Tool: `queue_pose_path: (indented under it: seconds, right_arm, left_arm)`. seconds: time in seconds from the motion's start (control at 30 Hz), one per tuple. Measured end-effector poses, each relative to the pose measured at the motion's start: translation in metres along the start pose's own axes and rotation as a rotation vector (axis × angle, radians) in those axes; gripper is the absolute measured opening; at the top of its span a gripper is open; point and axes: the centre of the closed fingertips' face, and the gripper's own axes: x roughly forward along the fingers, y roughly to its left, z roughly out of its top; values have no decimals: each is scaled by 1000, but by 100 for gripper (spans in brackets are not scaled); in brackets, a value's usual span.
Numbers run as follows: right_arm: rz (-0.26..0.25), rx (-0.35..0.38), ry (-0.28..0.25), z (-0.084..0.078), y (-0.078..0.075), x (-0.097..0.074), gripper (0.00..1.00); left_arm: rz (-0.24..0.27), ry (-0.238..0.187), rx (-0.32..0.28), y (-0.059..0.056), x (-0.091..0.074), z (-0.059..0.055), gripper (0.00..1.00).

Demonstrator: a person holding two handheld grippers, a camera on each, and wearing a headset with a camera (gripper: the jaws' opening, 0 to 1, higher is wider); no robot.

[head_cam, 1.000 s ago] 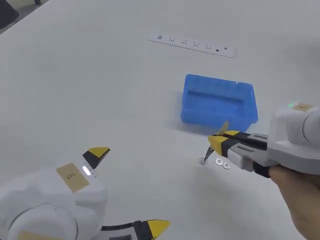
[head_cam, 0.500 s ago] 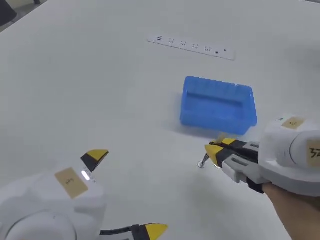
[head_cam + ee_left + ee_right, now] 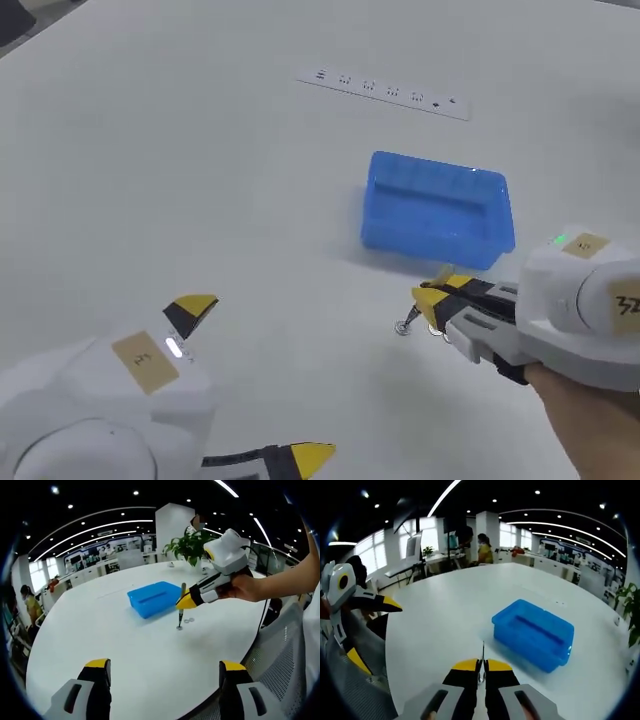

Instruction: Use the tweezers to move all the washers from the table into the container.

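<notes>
We see the left gripper well apart from the blue container, off its near-left side and over the white table. Its two yellow-tipped jaws are spread wide with nothing between them, and the left gripper view shows the same. Next, near the container's near wall, one washer lies on the table right at the lower tip of the tweezers. We cannot tell if the tip pinches it or only touches it. The tweezers stand close to upright, tip down, with the top end leaning toward the container. Two more washers lie flat just beside that tip, also off the container's near wall, partly under the right gripper in the head view. That gripper comes in from the container's near-right side, held in a hand, jaws pressed together on the tweezers' upper part. In the right gripper view the thin tweezers sit clamped between the yellow tips, and the container lies ahead and to the right. A power strip lies beyond the container's far wall, well apart from it
</notes>
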Motion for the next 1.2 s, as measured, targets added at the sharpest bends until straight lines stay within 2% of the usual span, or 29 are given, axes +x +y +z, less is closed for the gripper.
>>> queue_pose_path:
  seconds: [0.13,0.53,0.9,1.2]
  right_arm:
    - [4,7,9,1,0,-2,0]
    - [10,24,-4,14,-9,-21,0]
    - [-15,2,-49,46,-23,-32,0]
    - [-31,-39,-63,61,-32,-34,0]
  left_arm:
    - [-2,4,1,-1,0,-1,92]
    - [-3,7,3,-2,0,-1,91]
    - [-1,4,6,-2,0,0,91]
    - [5,4,4,-1,0,0,91]
